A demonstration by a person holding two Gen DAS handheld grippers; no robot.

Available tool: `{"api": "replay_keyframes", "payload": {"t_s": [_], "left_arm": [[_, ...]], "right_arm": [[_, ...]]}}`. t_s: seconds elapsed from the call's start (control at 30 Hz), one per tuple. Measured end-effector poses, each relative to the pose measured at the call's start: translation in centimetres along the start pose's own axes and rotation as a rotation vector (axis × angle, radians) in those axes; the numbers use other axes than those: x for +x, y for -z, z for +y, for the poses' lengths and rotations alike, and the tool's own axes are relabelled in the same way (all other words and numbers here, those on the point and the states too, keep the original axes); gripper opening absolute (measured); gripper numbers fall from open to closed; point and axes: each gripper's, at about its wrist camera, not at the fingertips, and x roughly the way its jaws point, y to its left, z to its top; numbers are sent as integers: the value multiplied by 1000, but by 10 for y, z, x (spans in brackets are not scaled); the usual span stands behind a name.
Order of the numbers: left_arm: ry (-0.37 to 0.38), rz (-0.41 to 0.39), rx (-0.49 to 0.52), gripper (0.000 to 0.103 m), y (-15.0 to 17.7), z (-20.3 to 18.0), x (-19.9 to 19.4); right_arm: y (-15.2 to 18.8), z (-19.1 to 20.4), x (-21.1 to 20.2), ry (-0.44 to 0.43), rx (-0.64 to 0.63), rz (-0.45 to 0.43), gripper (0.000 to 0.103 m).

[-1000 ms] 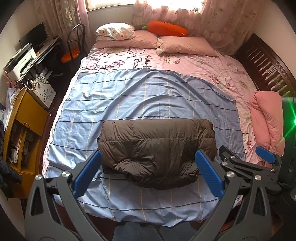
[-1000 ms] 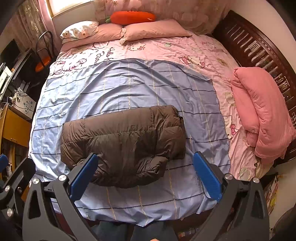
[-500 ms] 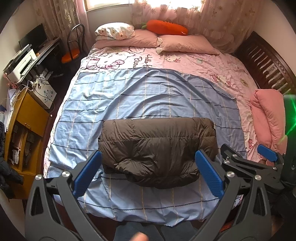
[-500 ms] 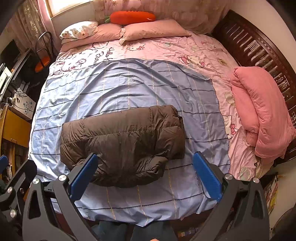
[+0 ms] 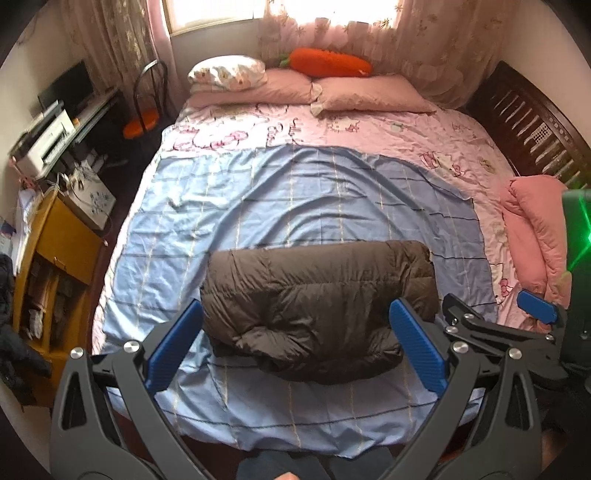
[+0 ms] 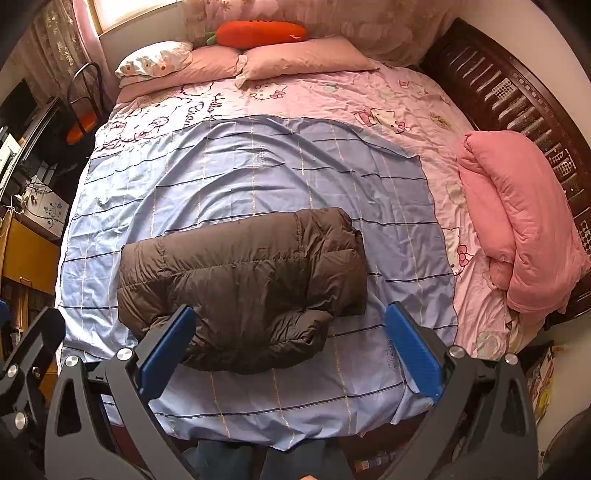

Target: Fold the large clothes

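Left wrist: jacket (image 5: 317, 310) slightly lower now.

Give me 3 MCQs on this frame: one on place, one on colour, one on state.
1. Where does the brown puffer jacket lie?
A. on the blue sheet
B. on the pink pillows
C. on the folded pink quilt

2. What colour is the carrot plush at the head of the bed?
A. green
B. orange
C. blue

3. How do the left tongs and right tongs stand?
A. both shut on the jacket
B. one open, one shut
C. both open, holding nothing

Answers: 1 A, blue sheet shows all round the jacket; 2 B, its body is orange with a green tip; 3 C, the blue pads stand wide apart above the bed.
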Motion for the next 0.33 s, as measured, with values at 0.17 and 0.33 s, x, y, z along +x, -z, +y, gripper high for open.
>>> {"api": "replay_keyframes", "payload": {"t_s": [0.17, 0.33], "left_arm": [[29, 17, -15, 101, -1, 1, 2], [-3, 12, -14, 101, -1, 2, 2]], "right_arm": [[1, -1, -1, 0, 4, -4, 102], [-1, 2, -2, -5, 8, -5, 102]]}}
